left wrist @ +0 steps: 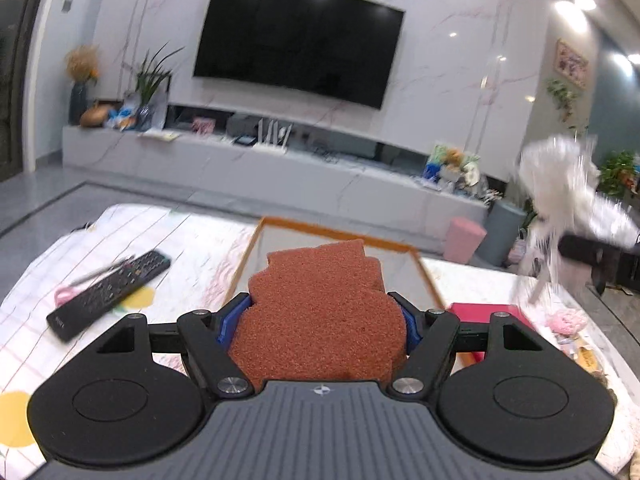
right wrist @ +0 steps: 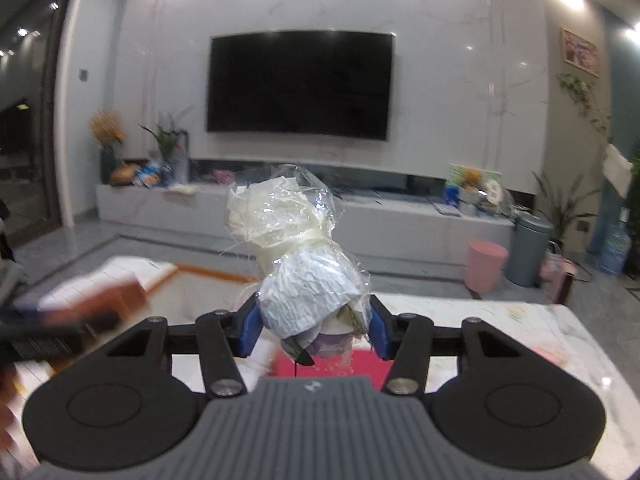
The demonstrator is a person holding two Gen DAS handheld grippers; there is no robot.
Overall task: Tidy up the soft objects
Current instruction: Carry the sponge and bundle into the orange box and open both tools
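Sponge (left wrist: 316, 316) clamped in left gripper (left wrist: 316, 320); wrapped bundle (right wrist: 308, 276) clamped in right gripper (right wrist: 312, 328).

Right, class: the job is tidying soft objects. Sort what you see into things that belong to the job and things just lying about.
Part of the job:
- orange sponge, held in the left tongs
- plastic-wrapped white bundle, held in the right tongs
- orange-rimmed tray

Just lying about:
- remote control
- pink scissors
- red book
- television
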